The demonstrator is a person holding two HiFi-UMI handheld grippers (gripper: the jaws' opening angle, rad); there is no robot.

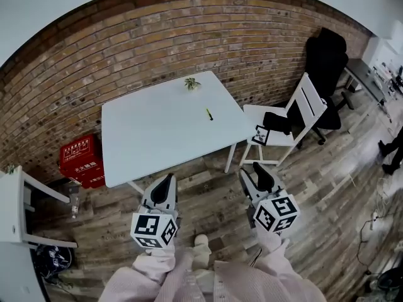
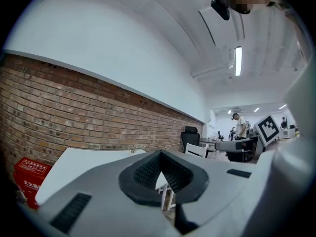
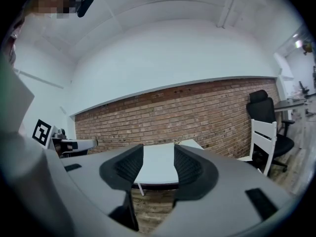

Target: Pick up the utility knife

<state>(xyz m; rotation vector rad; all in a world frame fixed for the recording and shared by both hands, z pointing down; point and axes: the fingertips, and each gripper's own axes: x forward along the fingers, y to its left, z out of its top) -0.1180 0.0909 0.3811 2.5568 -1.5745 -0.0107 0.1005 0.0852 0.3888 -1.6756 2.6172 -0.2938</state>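
Note:
The utility knife (image 1: 209, 114), small, yellow and black, lies on the right half of the white table (image 1: 157, 137). Both grippers hang over the wooden floor in front of the table, well short of the knife. My left gripper (image 1: 167, 182) is shut and holds nothing; in the left gripper view its pads meet at the tip (image 2: 160, 154). To its right my right gripper (image 1: 254, 173) is open and empty. Through the gap in the right gripper (image 3: 158, 152) I see the table (image 3: 157, 166). The knife is too small to make out in either gripper view.
A small green plant (image 1: 192, 83) stands at the table's far edge. A white chair (image 1: 296, 115) with a black item on its seat is right of the table, with a black office chair (image 1: 327, 58) behind. A red crate (image 1: 82, 159) sits left, near a white shelf (image 1: 12, 209). A brick wall (image 1: 126, 55) runs behind.

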